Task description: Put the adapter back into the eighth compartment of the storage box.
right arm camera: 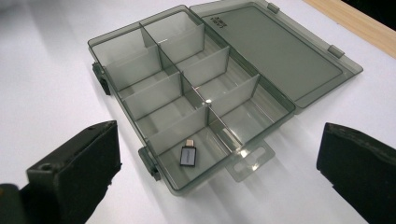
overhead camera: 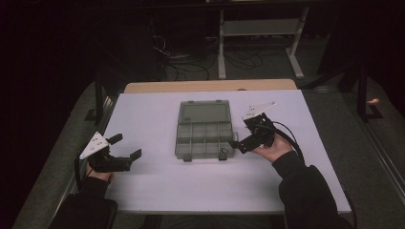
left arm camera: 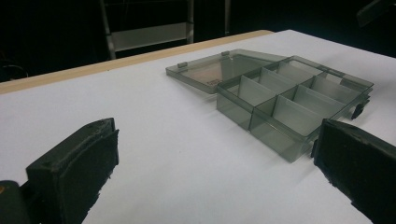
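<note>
- My right gripper (overhead camera: 240, 141) has its jaws wide apart and nothing between the pads; it stands at the right near corner of the box, low over the table, and it points toward the box.
- Just in front of these jaws lies the small USB adapter (right arm camera: 187, 156), grey with a metal plug. It rests flat on the floor of the corner compartment, the one nearest to my right gripper. I judge that the jaws are wide because the adapter is already put down and the grip is not needed now.
- This compartment belongs to the clear grey organizer box (right arm camera: 187, 88). The other compartments that I can see look empty. One divider is turned slantwise.
- The lid (right arm camera: 280, 46) is folded fully back and lies flat on the table behind the box, so all compartments are free from above. The clasps on the near edge hang loose.
- My left gripper (overhead camera: 125, 147) is also wide and holds nothing. It rests well apart from the box, at the left side of the table, I think to keep out of the way.
- The box sits near the middle of the white table (overhead camera: 143, 186), within easy reach of both hands.
- As I judge it, closing the lid would come next.
</note>
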The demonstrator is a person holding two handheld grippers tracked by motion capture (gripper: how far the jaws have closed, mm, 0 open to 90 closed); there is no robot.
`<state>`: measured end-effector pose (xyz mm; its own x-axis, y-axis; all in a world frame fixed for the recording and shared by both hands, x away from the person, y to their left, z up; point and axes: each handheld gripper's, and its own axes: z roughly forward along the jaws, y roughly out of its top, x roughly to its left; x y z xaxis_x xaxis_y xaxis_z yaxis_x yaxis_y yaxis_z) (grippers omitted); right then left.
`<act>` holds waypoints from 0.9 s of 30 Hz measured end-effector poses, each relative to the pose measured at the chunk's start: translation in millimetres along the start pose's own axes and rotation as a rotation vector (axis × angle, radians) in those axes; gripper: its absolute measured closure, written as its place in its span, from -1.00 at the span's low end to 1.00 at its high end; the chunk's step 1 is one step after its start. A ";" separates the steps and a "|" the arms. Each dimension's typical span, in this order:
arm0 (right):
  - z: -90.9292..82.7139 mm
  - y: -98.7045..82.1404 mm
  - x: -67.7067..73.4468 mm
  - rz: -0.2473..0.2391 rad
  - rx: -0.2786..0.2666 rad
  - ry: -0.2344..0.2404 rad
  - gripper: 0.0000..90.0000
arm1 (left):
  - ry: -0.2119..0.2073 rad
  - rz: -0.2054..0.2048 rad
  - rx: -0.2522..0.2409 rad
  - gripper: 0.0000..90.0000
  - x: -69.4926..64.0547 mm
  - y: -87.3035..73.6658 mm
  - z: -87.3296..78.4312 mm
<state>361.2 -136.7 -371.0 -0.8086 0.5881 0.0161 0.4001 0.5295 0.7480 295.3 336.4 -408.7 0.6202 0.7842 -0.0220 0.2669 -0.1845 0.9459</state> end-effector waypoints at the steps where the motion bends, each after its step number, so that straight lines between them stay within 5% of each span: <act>1: -1.3 -1.1 -0.4 0.000 -0.001 -0.002 -1.00 | 0.000 0.000 0.000 -1.00 0.0 0.0 0.0; 27: -21.5 -22.6 -5.6 0.043 -0.041 -0.012 -1.00 | 0.002 0.000 -0.002 -1.00 -0.2 0.1 0.1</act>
<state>347.4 -165.0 -373.7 -0.7855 0.6175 0.0412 0.4163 0.4779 0.7735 295.2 336.2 -408.7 0.6187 0.7853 -0.0217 0.2655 -0.1830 0.9466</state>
